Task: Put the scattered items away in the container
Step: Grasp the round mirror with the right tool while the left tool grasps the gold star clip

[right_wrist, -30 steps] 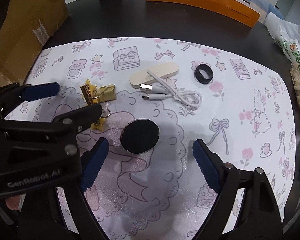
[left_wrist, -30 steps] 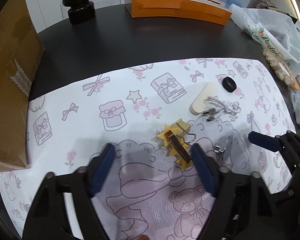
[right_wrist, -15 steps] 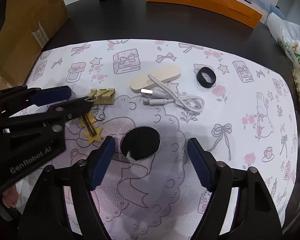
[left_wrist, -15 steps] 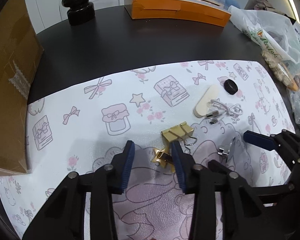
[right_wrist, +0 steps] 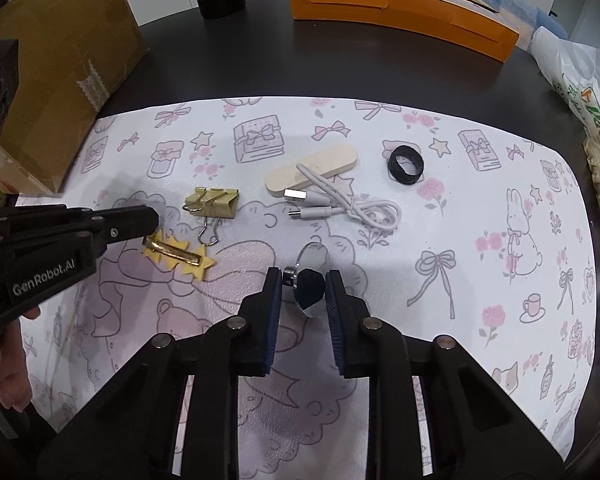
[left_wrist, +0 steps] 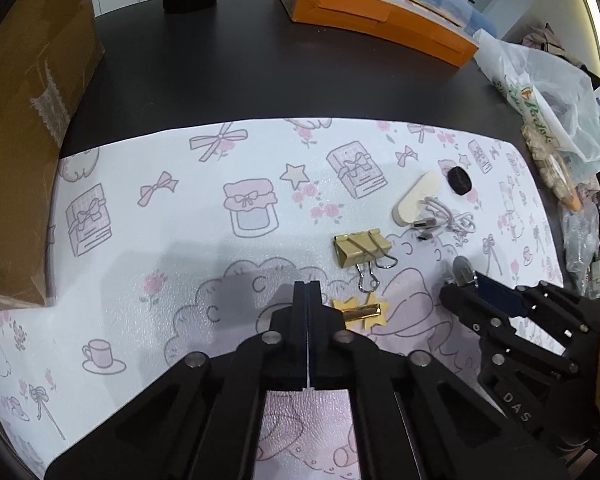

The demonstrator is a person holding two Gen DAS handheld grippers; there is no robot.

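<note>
Both tongs closed: left tongs [left_wrist: 308, 286] pressed together empty beside star clip [right_wrist: 178, 258]; right tongs [right_wrist: 302, 284] pinching mirror [right_wrist: 310, 280].

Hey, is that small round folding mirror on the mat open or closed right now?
Open. The folding mirror has one disc lifted away from the other at the hinge, while the right gripper clamps its dark half.

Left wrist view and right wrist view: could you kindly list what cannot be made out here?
- Left wrist view: the shut left gripper hides the near end of the star clip.
- Right wrist view: the right gripper covers the sides of the mirrored disc.
- Both views: the wall of the orange box hides its inside.
</note>
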